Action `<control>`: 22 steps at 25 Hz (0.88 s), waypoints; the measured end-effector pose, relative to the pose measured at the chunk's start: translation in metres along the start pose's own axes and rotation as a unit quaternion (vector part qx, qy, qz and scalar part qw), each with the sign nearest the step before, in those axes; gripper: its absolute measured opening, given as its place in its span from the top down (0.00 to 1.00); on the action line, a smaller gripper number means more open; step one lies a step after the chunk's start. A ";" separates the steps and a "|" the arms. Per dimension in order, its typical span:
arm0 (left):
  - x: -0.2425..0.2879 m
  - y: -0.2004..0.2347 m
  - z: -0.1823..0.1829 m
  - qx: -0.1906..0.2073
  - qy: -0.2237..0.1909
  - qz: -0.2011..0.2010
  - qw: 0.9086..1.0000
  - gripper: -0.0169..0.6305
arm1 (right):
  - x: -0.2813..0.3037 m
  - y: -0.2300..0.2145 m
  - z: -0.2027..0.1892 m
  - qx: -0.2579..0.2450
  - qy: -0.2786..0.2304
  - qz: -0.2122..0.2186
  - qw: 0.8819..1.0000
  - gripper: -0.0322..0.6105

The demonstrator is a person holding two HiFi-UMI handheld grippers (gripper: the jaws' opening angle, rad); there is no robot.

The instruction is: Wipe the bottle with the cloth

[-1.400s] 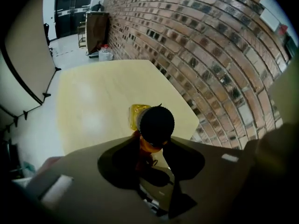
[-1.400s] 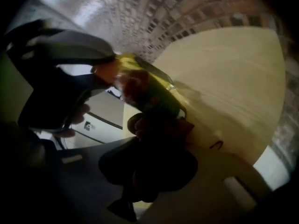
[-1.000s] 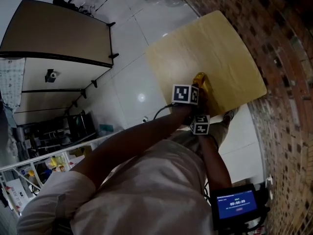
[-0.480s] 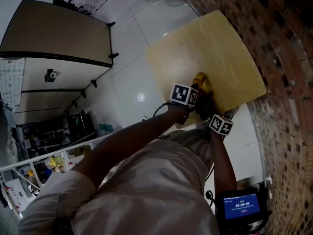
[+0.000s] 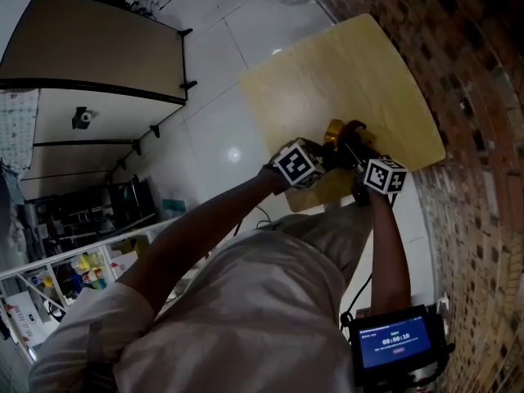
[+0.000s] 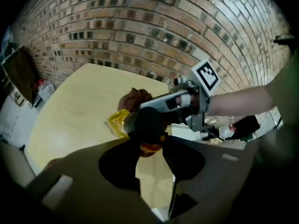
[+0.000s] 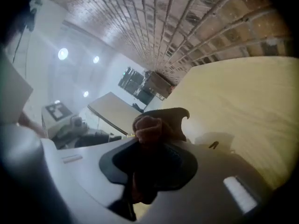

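Both sets of jaws are clamped, left gripper [image 6: 150, 141] on what looks like the bottle [image 6: 119, 122] above the table [image 5: 344, 64], right gripper [image 7: 152, 139] on the cloth [image 7: 152, 125], so wiping seems in hand, next needing strokes along its side.

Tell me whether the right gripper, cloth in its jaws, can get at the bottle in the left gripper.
Probably yes. The right gripper, shut on the brown cloth, looks close beside the bottle, with nothing between them. The left gripper clamps only one end, so the yellow body looks exposed.

Smooth wooden table [image 5: 344, 64], soft cloth [image 7: 150, 125]
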State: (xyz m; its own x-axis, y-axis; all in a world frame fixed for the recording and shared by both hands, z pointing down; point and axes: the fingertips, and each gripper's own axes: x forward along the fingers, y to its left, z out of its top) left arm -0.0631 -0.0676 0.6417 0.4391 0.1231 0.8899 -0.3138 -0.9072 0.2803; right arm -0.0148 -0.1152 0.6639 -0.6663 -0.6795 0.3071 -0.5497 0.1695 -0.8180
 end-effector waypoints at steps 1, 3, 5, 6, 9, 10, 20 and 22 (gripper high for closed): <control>0.001 -0.002 0.001 0.021 0.003 -0.003 1.000 0.72 | 0.005 -0.001 0.005 0.015 -0.003 0.012 1.000 0.82; 0.002 -0.003 0.002 0.040 0.003 -0.007 0.999 0.72 | 0.017 -0.009 0.002 0.031 0.018 0.011 0.999 0.82; 0.003 -0.003 0.002 0.039 0.001 -0.010 0.999 0.72 | 0.025 -0.024 -0.017 0.038 0.062 -0.020 0.997 0.82; 0.003 -0.004 0.002 0.039 0.001 -0.011 0.999 0.72 | 0.028 -0.034 -0.030 0.042 0.084 -0.041 0.995 0.82; 0.002 -0.006 -0.001 0.051 0.003 -0.016 0.999 0.72 | 0.032 -0.058 -0.057 0.061 0.121 -0.097 0.986 0.82; 0.002 -0.005 -0.002 0.060 0.005 -0.017 0.998 0.72 | 0.033 -0.062 -0.060 0.059 0.131 -0.109 0.984 0.82; -0.003 -0.011 -0.003 0.201 0.042 -0.038 0.978 0.73 | 0.016 -0.006 -0.028 0.085 0.084 0.022 0.993 0.82; -0.004 -0.009 -0.004 0.201 0.040 -0.044 0.978 0.73 | 0.018 -0.002 -0.017 0.134 0.049 0.053 0.988 0.82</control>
State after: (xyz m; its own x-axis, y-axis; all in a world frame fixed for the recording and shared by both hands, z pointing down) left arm -0.0650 -0.0582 0.6370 0.3769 0.2253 0.8984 0.0861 -0.9743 0.2082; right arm -0.0347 -0.1157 0.6791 -0.7661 -0.5931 0.2476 -0.3302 0.0327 -0.9433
